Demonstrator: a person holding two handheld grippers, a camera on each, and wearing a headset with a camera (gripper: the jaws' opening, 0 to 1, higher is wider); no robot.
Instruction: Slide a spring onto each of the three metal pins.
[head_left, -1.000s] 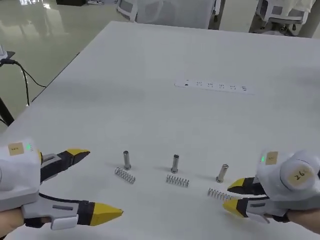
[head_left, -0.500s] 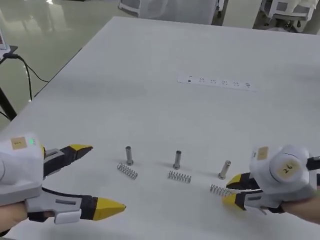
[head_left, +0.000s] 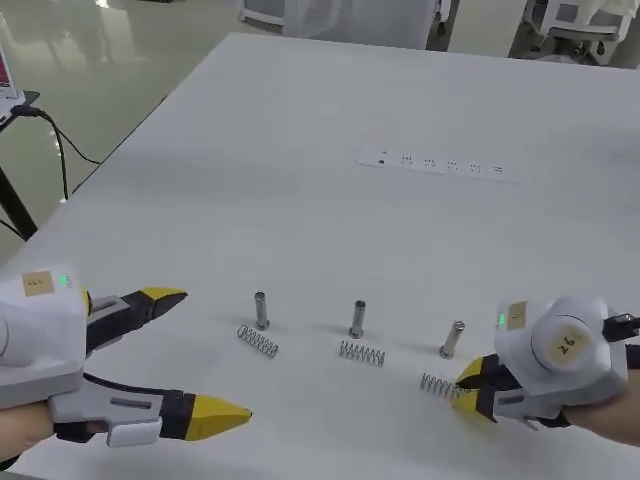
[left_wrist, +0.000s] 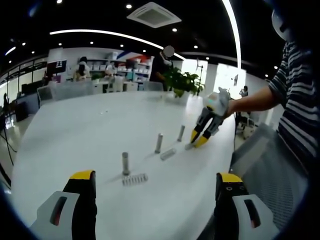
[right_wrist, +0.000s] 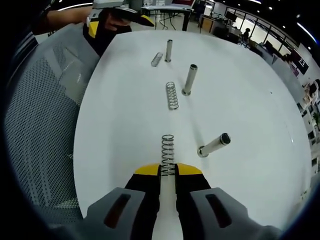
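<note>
Nipping a thin, flat-lying coil spring (right_wrist: 168, 149), right tongs (right_wrist: 168, 171) narrow; left tongs (head_left: 204, 353) wide.

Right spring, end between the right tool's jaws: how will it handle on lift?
Thin open coils on the right spring suggest it's light and may droop from the right tool. Lying flat and round, it likely rolls if nudged.
</note>
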